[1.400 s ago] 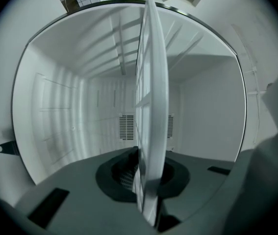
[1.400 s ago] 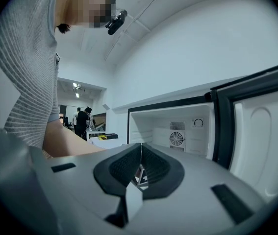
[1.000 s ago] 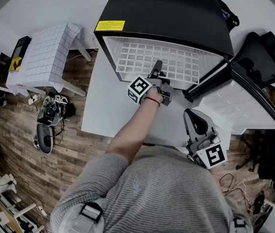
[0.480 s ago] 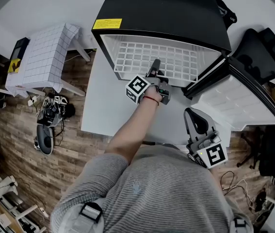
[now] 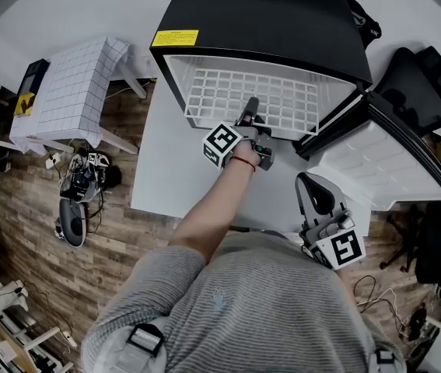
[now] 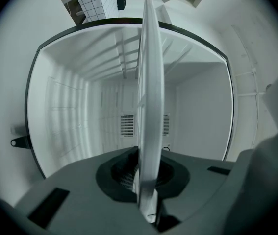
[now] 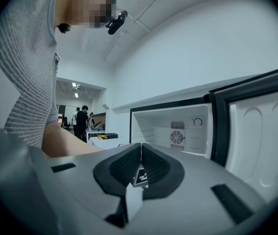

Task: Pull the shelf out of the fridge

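The white plastic grid shelf (image 5: 239,95) sits inside the black open-fronted fridge (image 5: 267,22), its front rim at the fridge's mouth and its long axis running from 9 to 3 o'clock across that mouth in the head view. In the left gripper view the shelf (image 6: 149,97) shows edge-on, a thin white slab reaching away into the white cavity.

The left tongs (image 5: 249,109) are clenched on that front rim, a little right of its middle, with the shelf lying at 12 o'clock from them. The rim passes straight between their dark pads (image 6: 121,173). Judging from this, the pull must run toward 6 o'clock, square to the long axis, or the shelf may jam in its side rails.

The right tongs (image 5: 313,189) hover at about 4 o'clock from the left ones, well apart from the shelf, over the white tabletop (image 5: 169,169). They are clenched on nothing (image 7: 139,173).
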Demonstrator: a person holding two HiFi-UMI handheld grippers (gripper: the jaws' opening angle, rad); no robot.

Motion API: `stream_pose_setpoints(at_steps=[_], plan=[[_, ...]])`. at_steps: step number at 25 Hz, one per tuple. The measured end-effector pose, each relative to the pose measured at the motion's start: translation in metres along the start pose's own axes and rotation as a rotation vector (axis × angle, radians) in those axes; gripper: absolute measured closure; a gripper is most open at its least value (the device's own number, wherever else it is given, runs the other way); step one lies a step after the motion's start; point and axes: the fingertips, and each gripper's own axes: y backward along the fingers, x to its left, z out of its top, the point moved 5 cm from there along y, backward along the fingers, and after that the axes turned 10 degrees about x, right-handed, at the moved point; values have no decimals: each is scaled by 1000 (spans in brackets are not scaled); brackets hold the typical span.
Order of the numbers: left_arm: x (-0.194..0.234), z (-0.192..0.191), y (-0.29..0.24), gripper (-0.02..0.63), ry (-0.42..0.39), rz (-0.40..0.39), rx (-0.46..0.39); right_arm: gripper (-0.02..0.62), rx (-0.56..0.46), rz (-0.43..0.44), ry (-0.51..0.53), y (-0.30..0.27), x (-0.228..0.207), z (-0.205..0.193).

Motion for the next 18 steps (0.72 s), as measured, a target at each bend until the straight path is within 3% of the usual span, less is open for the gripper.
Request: stream_pose_setpoints(at_steps=[18], plan=[[-1,-8,18,571,10,10,7,581,2,7,6,4,7,-2]])
